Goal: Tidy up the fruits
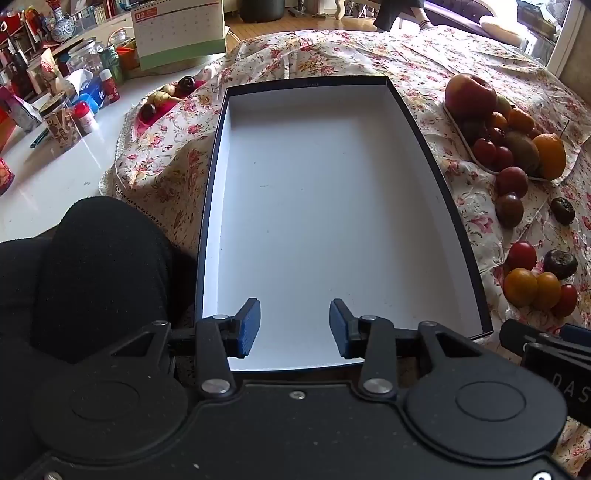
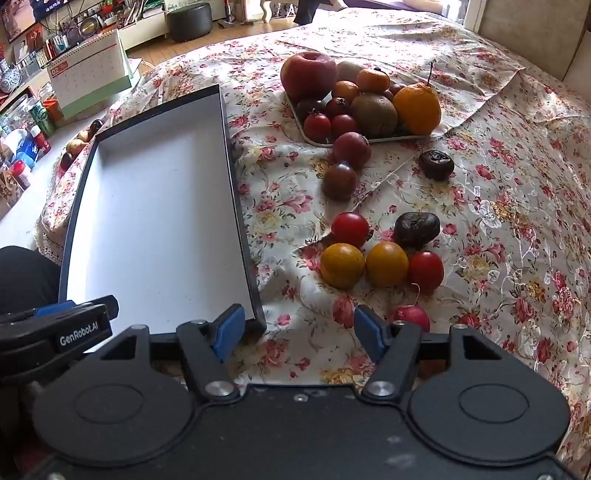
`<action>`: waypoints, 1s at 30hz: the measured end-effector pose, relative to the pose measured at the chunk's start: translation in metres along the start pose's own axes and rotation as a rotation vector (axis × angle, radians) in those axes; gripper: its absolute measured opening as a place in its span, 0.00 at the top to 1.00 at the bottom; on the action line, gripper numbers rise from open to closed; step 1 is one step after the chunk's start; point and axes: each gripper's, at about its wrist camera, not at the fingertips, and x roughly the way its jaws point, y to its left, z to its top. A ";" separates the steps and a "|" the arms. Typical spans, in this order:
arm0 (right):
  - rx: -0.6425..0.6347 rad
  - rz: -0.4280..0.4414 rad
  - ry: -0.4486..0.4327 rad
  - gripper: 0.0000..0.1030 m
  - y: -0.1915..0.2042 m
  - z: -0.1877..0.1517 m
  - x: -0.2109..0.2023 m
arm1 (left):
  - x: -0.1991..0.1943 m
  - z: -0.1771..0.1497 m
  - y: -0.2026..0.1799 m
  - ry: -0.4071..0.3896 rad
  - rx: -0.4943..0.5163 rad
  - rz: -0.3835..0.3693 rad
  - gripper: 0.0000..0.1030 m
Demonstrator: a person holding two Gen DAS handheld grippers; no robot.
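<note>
A dark-rimmed box with a bare white floor (image 1: 325, 206) (image 2: 155, 206) lies on the flowered cloth. My left gripper (image 1: 294, 328) hangs open over its near end, nothing between the blue pads. My right gripper (image 2: 299, 334) stands open over the cloth just right of the box, nothing held. Loose fruit lies ahead of it: two yellow-orange tomatoes (image 2: 342, 265), red tomatoes (image 2: 350, 229), dark wrinkled fruits (image 2: 416, 229) and a pink radish (image 2: 412, 316) by its right pad. A white tray (image 2: 369, 139) farther back holds a red apple (image 2: 308, 75), kiwi, oranges and small tomatoes.
A person's dark-clothed knee (image 1: 99, 266) presses in left of the box. More small fruit lies on a red mat (image 1: 162, 101) past the box's far left corner. Jars, bottles and a desk calendar (image 1: 181, 33) crowd the white counter at far left.
</note>
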 end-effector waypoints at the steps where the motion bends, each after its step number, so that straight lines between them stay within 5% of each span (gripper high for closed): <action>1: 0.000 0.003 0.001 0.35 0.001 0.000 0.000 | 0.000 0.000 0.000 -0.007 -0.005 0.000 0.53; 30: 0.000 0.022 0.041 0.35 0.001 0.000 0.005 | 0.004 -0.003 -0.002 -0.002 -0.003 0.000 0.53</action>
